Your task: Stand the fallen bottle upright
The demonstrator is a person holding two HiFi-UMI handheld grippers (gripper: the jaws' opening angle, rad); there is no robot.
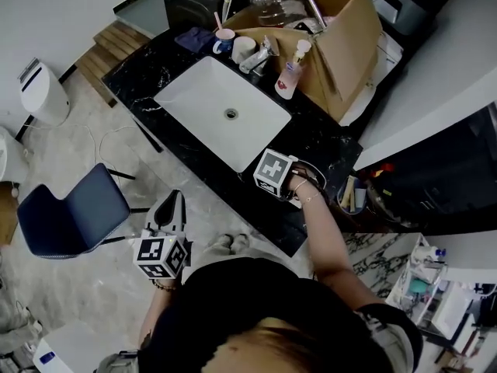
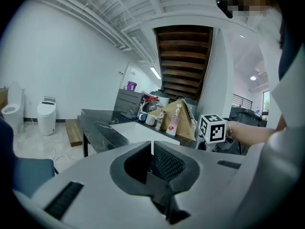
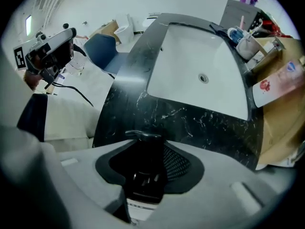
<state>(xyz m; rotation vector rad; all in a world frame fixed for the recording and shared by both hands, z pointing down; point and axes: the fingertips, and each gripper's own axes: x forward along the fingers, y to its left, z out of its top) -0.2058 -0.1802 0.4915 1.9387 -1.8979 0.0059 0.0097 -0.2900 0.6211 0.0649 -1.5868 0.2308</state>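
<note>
At the black desk [image 1: 330,142], I am clamping my right tongs [image 3: 148,151] on the pump bottle [image 3: 143,174], which next probably needs tilting upright; my left tongs [image 2: 151,149] are hanging shut.

Black top [image 1: 256,309], thin bracelets [image 1: 309,198] on both wrists.

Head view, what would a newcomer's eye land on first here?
The white sink, bright against the black marble counter in the middle. Behind it at upper right, a cardboard box with a red-labelled bottle leaning on it. At the counter's near edge, the right gripper points down, its claw closed on a dark pump bottle.
</note>
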